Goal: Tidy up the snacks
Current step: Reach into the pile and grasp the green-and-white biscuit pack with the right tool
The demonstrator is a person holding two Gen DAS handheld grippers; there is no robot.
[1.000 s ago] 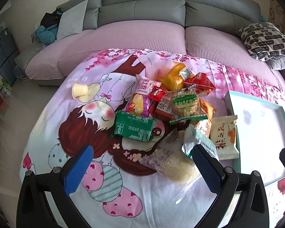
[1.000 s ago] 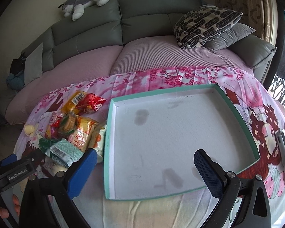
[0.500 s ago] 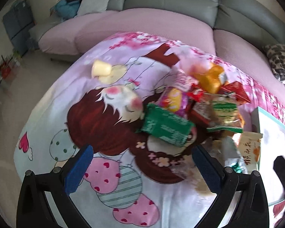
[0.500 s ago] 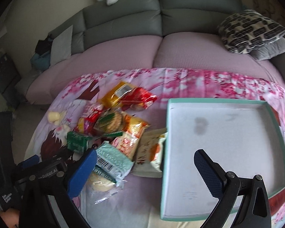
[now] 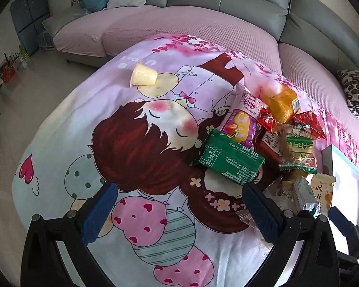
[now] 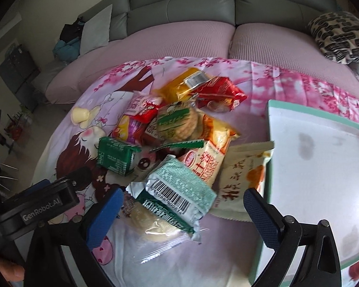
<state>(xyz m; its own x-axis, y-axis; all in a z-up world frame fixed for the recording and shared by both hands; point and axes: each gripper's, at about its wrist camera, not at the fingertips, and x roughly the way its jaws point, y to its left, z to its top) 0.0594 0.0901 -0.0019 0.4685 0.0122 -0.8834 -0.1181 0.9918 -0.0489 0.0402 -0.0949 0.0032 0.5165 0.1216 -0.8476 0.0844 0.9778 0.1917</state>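
A pile of wrapped snacks lies on a cartoon-print cloth. In the right wrist view a mint-green packet with a barcode point(image 6: 179, 189) lies on a clear bag of pale biscuits point(image 6: 153, 224), between my right gripper's point(image 6: 182, 212) open, empty fingers. A cream packet point(image 6: 241, 179) leans on the teal-edged white tray point(image 6: 323, 153). My left gripper point(image 5: 179, 210) is open and empty over the cloth, left of the pile. A dark green packet point(image 5: 229, 160) lies just beyond it. A yellow jelly cup point(image 5: 143, 76) lies apart at the far left.
A grey and pink sofa point(image 6: 179, 38) curves behind the table, with a patterned cushion point(image 6: 337, 35) at the right. The left gripper's body point(image 6: 36, 210) shows at the right wrist view's lower left. Bare floor point(image 5: 24, 91) lies left of the table.
Both grippers have swung left. The right one left the tray and now hovers over the near snacks. The left one moved from the pile toward the bare cloth.
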